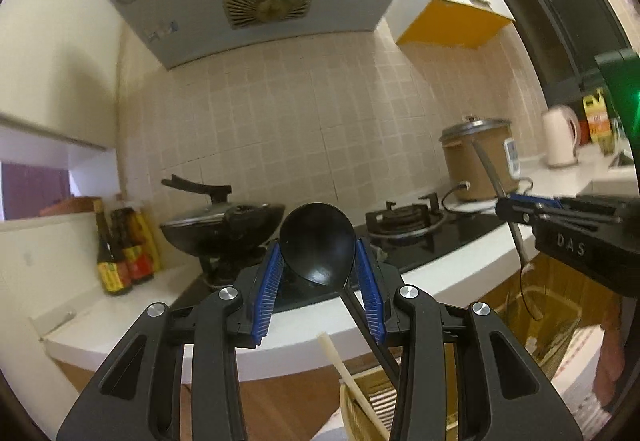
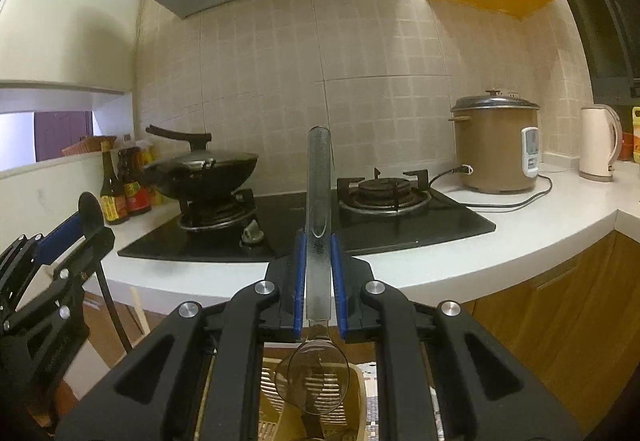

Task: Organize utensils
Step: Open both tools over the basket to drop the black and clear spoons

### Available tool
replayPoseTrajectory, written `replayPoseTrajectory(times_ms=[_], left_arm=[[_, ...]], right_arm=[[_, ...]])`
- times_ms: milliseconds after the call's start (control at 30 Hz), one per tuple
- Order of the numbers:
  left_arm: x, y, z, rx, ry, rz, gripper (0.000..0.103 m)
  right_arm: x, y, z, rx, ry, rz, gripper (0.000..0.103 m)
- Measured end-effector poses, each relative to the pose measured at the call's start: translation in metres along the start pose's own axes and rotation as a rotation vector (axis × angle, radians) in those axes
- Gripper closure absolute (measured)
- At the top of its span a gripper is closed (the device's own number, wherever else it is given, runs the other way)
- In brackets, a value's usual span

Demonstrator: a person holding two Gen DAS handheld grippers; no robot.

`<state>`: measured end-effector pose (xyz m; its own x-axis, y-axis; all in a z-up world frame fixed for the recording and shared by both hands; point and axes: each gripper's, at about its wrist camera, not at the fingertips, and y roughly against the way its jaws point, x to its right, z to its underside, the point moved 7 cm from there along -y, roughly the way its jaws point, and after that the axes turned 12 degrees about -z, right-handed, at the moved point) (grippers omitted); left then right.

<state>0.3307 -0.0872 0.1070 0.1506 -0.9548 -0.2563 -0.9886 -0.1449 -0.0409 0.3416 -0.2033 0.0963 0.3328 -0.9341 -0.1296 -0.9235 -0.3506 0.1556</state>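
black plastic: the left gripper (image 1: 318, 277) was clamped on the bowl of a black ladle (image 1: 317, 243), low centre of the left wrist view; bowl up, dark handle running down and right below the fingers.
clear plastic: the right gripper (image 2: 319, 283) was pinched nearly shut on the handle of a translucent spoon (image 2: 318, 225), centre of the right wrist view.
long axis: the spoon stood upright, handle tip at frame centre, round bowl hanging beneath the fingers.
what lay below: a slatted yellow basket (image 2: 276, 389) sat directly under the spoon bowl at the bottom edge; a pale chopstick (image 1: 344, 369) leaned from it.
nearer hand: judged the right, its spoon already over the basket.
backdrop: white counter (image 2: 520, 241), black hob (image 2: 420, 217), lidded wok (image 2: 200, 171), brown rice cooker (image 2: 496, 149).
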Motion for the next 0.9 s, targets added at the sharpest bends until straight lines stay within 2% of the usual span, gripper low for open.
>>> replayPoseTrajectory(times_ms=[167,300,400,500,633,800,900], left_arm=[[0.006,-0.007,0.017,-0.048,-0.006,0.018,0.067],[0.004,-0.010,0.026,-0.097,0.011,0.071,0.065],[0.001,-0.009,0.031,-0.127,0.025,0.110,0.051],[-0.004,-0.005,0.033,-0.166,0.053,0.151,0.051],[-0.024,-0.001,0.034,-0.248,0.155,0.220,0.048],[-0.054,0.012,0.031,-0.358,0.289,0.306,0.048],[-0.062,0.025,0.029,-0.420,0.309,0.354,0.048]], right_arm=[[-0.001,-0.002,0.015,-0.023,0.029,0.002,0.093],[-0.002,0.000,0.022,-0.041,0.036,-0.009,0.092],[-0.006,0.003,0.026,-0.095,0.031,-0.044,0.092],[-0.009,0.012,0.027,-0.108,0.017,-0.055,0.092],[-0.011,0.031,0.025,-0.145,-0.018,-0.084,0.083],[-0.021,0.063,0.018,-0.183,-0.023,-0.091,0.082],[-0.032,0.084,0.015,-0.231,-0.020,-0.089,0.082]])
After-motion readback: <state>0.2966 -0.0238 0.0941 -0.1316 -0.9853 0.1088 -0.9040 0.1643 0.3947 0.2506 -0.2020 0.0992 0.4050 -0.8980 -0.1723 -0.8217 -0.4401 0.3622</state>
